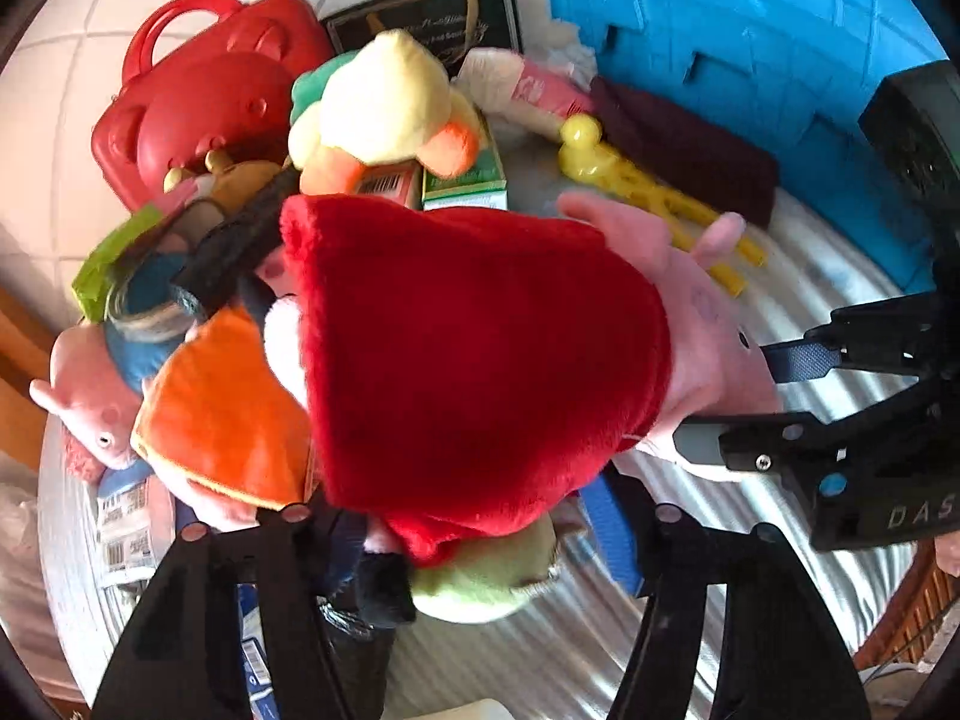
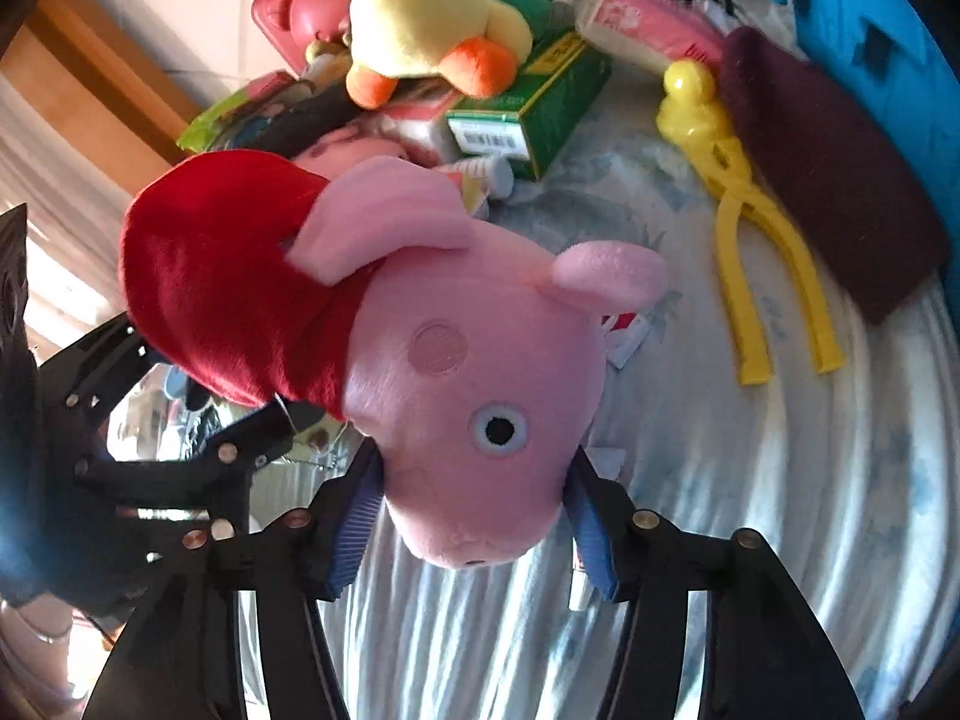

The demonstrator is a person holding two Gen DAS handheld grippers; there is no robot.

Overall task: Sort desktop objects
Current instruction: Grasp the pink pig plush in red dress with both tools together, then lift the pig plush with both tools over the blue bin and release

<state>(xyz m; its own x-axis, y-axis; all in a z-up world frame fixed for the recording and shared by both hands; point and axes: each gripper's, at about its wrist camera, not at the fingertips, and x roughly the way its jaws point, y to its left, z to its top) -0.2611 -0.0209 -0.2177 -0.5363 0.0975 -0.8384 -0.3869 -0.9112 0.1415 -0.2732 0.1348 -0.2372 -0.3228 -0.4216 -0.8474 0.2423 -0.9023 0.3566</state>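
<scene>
The right gripper squeezes the snout of the pink pig toy, its pads tight on both sides. The left gripper is half open around the pig's red dress; I cannot tell if it pinches. The pig sits in the middle of the table. Sorting has hardly begun: the yellow duck, green box and yellow tongs still lie piled near the far edge.

Between the right jaws, a pink pig plush in a red dress; beyond them, yellow tongs (on pale blue-patterned cloth).
</scene>
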